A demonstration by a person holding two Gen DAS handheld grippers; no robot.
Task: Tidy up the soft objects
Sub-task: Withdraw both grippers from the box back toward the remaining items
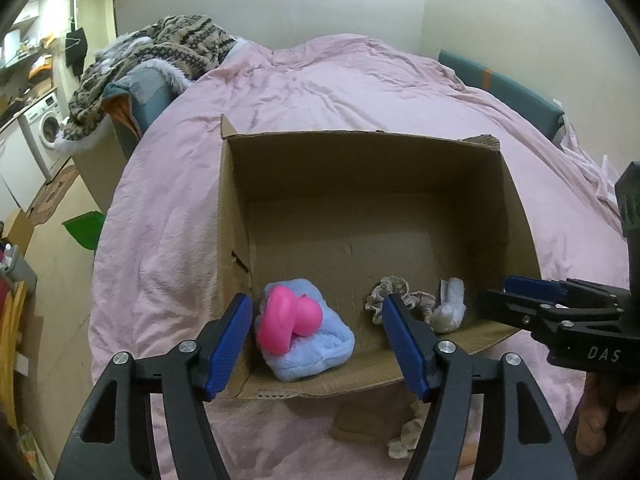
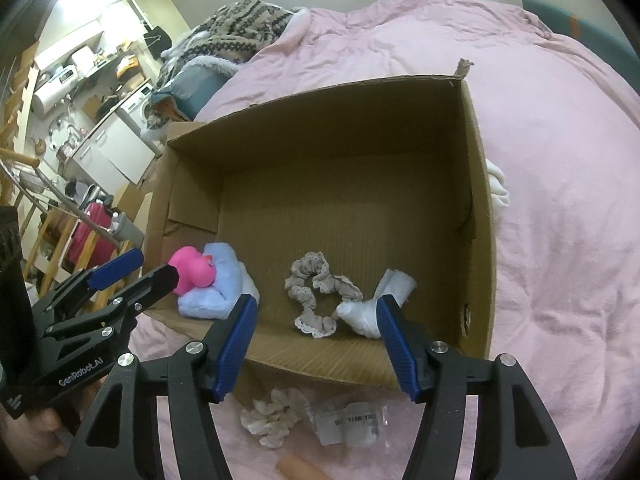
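Note:
An open cardboard box (image 1: 360, 208) (image 2: 476, 184) sits on a pink bed. Inside, at its near left, a pink rubber duck (image 1: 290, 320) (image 2: 192, 272) rests on a light blue fluffy cloth (image 1: 320, 350) (image 2: 216, 288). A beige lace scrunchie (image 1: 404, 296) (image 2: 320, 296) and a white sock (image 1: 450, 312) (image 2: 372, 308) lie near the front wall. My left gripper (image 1: 316, 344) (image 2: 132, 268) is open and empty over the box's near left corner. My right gripper (image 2: 316, 340) (image 1: 516, 284) is open and empty over the front wall. A second pale scrunchie (image 2: 276, 412) (image 1: 404, 440) lies on the bed outside the box.
A clear plastic packet (image 2: 352, 420) lies on the pink bedcover (image 1: 320, 88) beside the loose scrunchie. A patterned knit blanket (image 1: 168, 48) is heaped at the bed's far left. White cloth (image 2: 498, 188) lies right of the box. A washing machine (image 1: 46, 128) stands left.

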